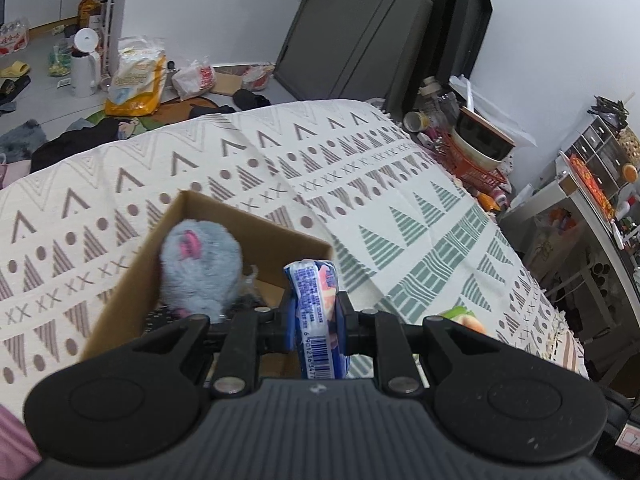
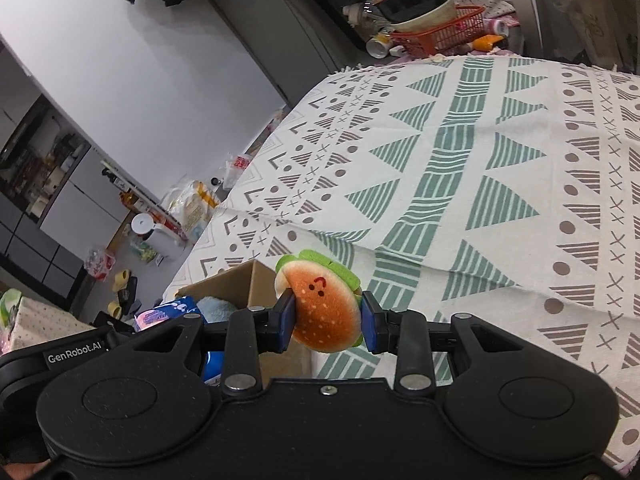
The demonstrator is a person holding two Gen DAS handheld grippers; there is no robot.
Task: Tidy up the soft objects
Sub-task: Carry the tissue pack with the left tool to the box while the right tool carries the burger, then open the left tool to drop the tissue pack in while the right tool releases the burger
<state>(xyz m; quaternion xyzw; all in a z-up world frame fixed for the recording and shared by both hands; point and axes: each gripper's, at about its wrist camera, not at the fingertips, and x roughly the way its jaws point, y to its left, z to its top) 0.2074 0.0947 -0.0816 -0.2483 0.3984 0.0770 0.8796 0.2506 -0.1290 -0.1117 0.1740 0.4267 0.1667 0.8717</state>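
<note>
In the left wrist view my left gripper [image 1: 316, 316] is shut on a blue and white tissue packet [image 1: 314, 300], held over the near right corner of an open cardboard box [image 1: 132, 280]. A grey plush with a pink patch [image 1: 202, 268] lies inside the box. The right wrist view shows my right gripper [image 2: 327, 320] shut on a plush hamburger [image 2: 324, 304] with a small face, just right of the same box [image 2: 236, 284]. The tissue packet [image 2: 176, 306] and the grey plush [image 2: 214, 308] peek out at the left. The hamburger [image 1: 464, 320] shows partly behind the left gripper.
A patterned cloth [image 1: 360, 184] covers the table. At its far end a red basket [image 2: 440, 36] holds stacked bowls, with bottles and cups beside it. The floor [image 1: 48, 96] beyond the table is littered with bags, a white kettle and slippers. Shelving [image 1: 600, 184] stands to the right.
</note>
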